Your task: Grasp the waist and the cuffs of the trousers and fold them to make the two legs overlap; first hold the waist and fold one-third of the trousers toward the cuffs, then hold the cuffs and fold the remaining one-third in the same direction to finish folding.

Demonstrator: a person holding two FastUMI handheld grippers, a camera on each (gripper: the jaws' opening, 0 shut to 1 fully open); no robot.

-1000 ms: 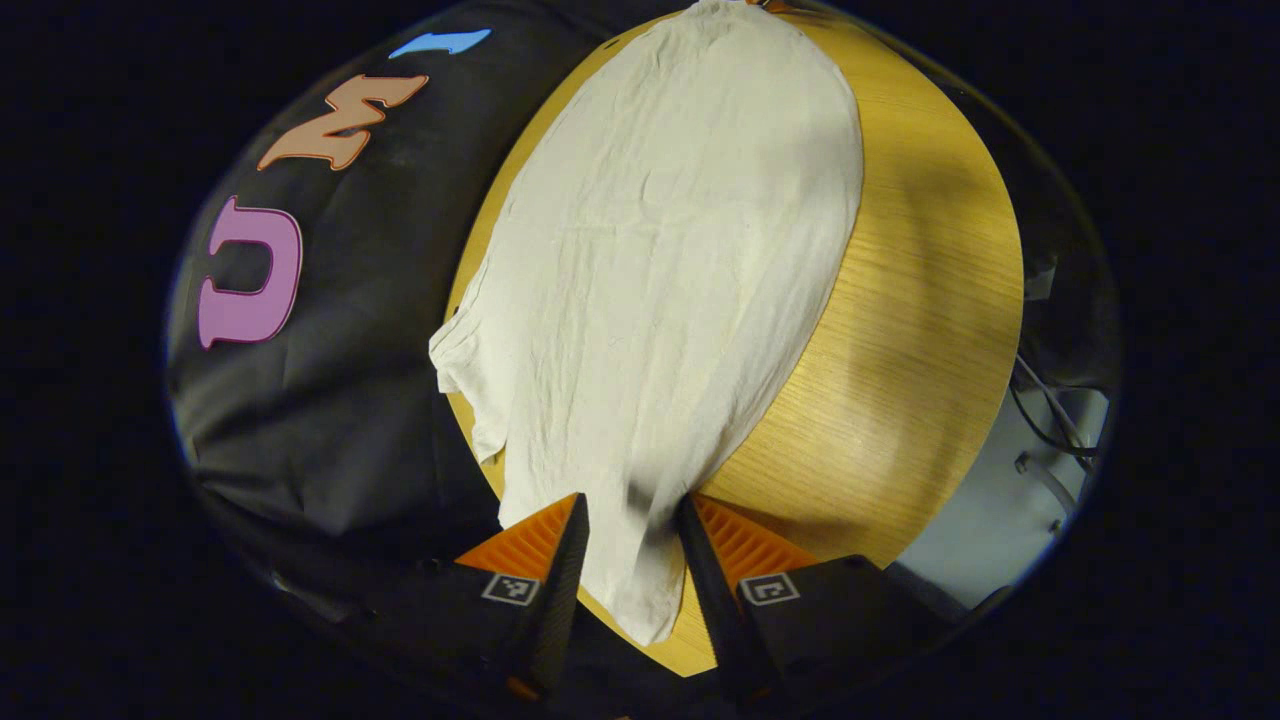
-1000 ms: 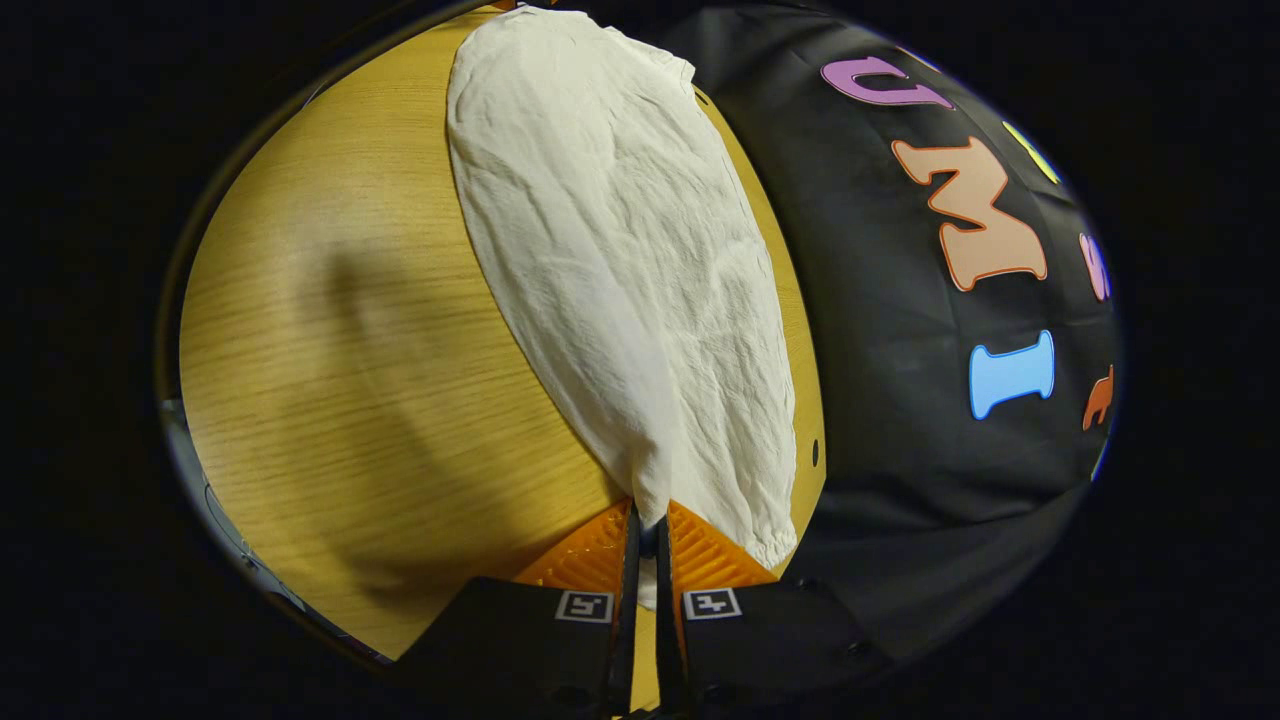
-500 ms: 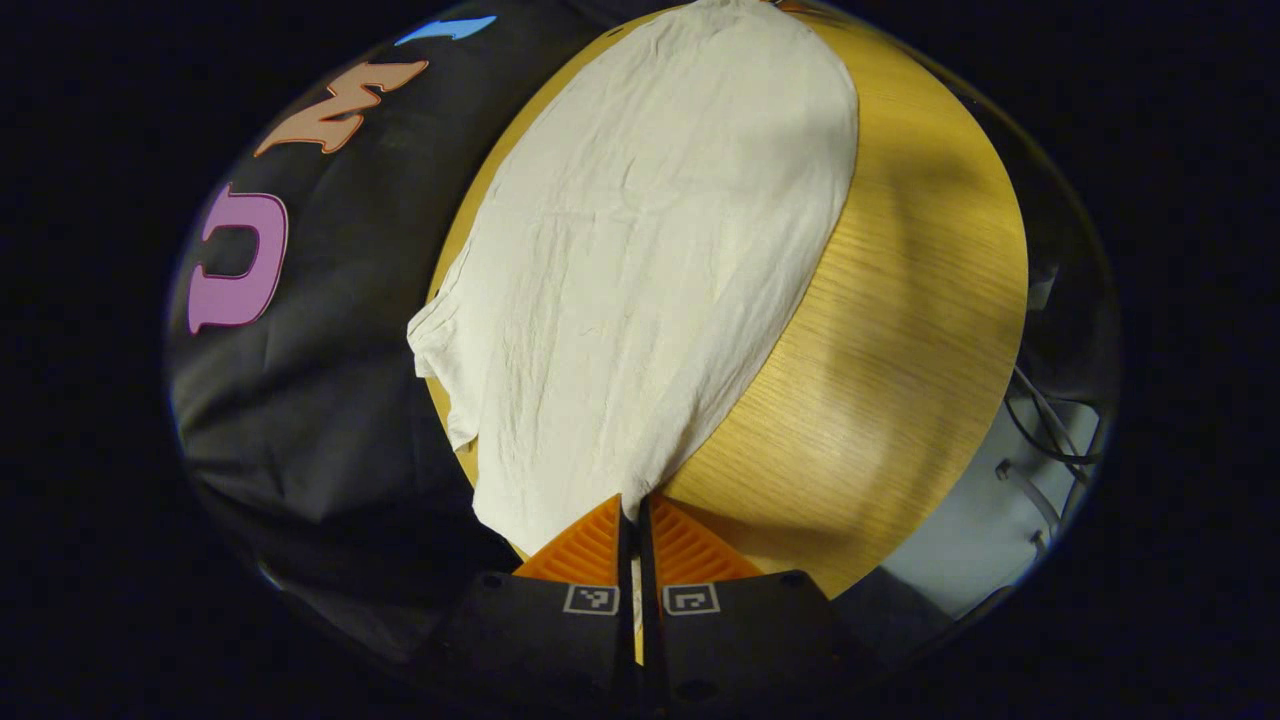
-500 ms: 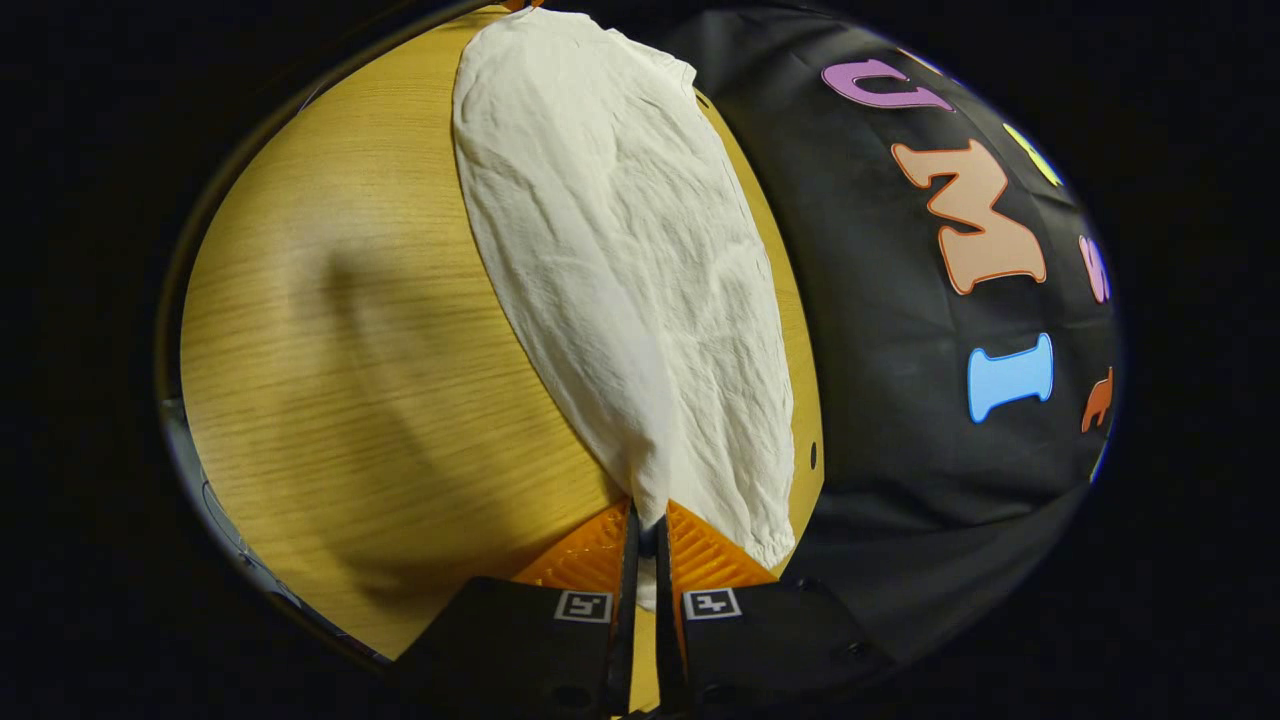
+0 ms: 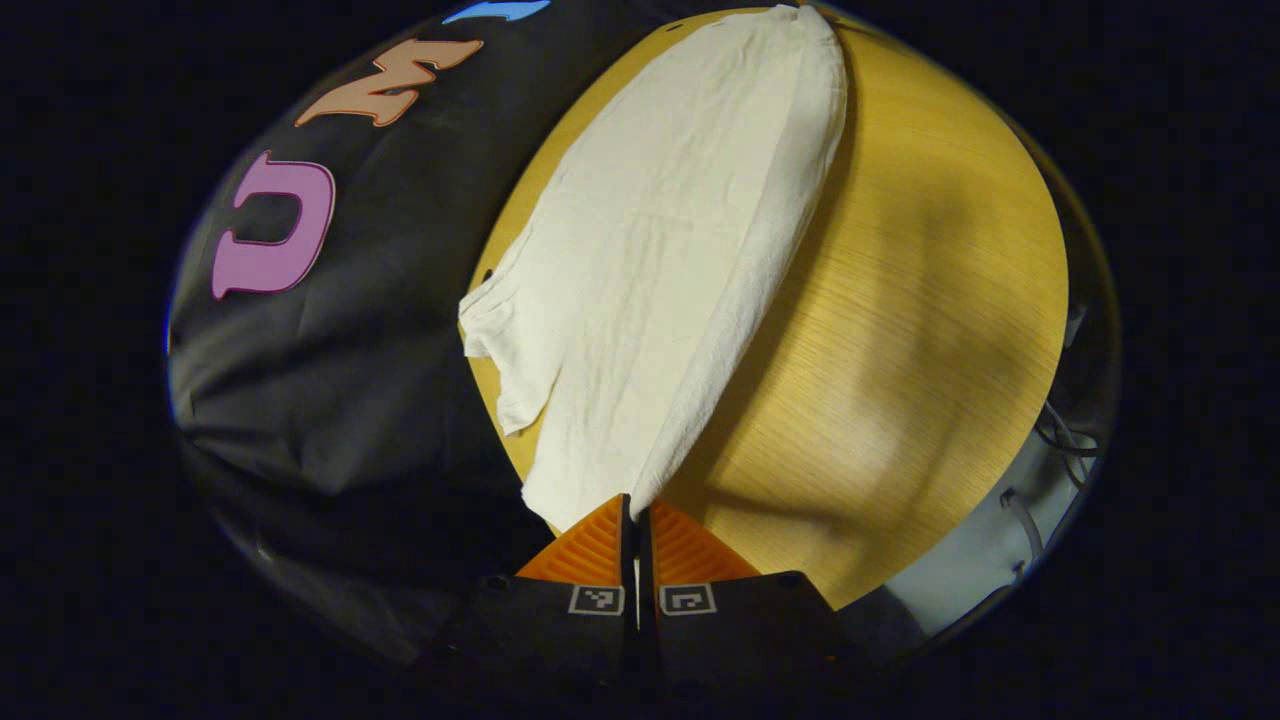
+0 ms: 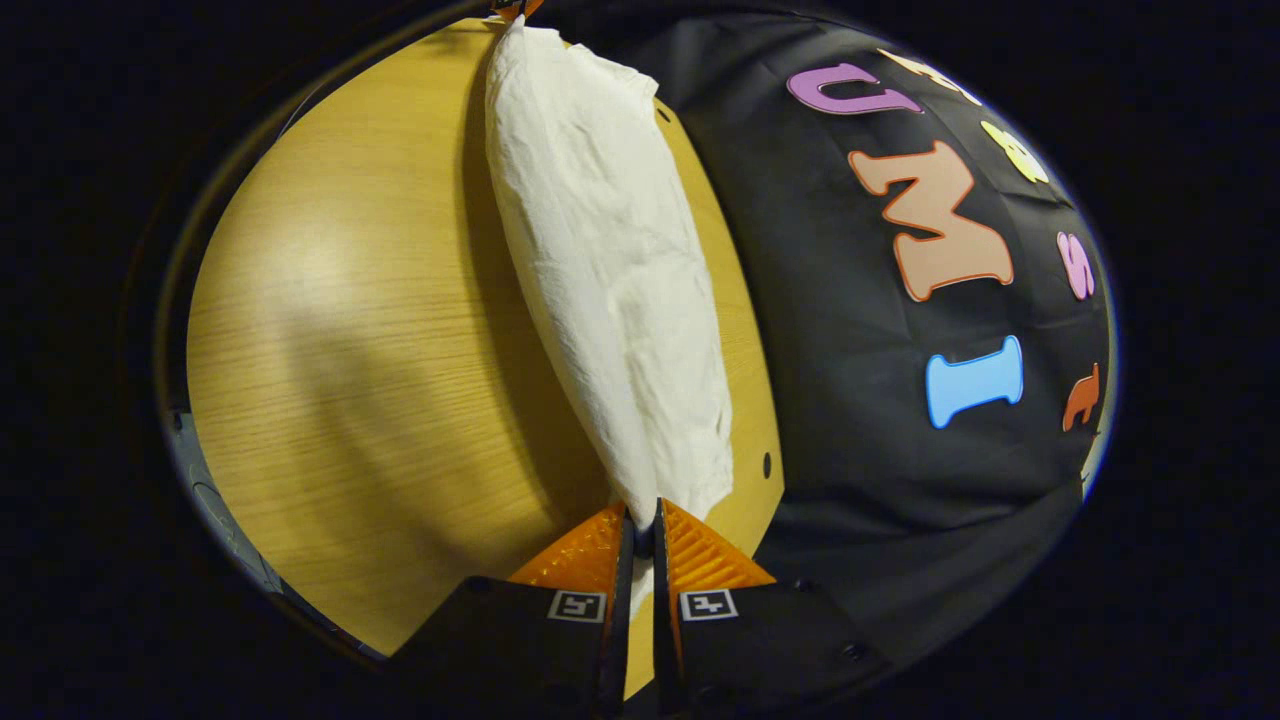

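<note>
With both tongs, left (image 5: 636, 512) and right (image 6: 640, 520), pinched tight on opposite ends of the white trousers (image 5: 672, 270), one edge lifts off the table (image 5: 900, 330), probably to lay one leg over the other.

Lighting is dim and warm. Broad soft shadows fall across the wooden table (image 5: 930, 330). Fisheye distortion bends the table's edges in both views. Focus is sharp; no motion blur.
</note>
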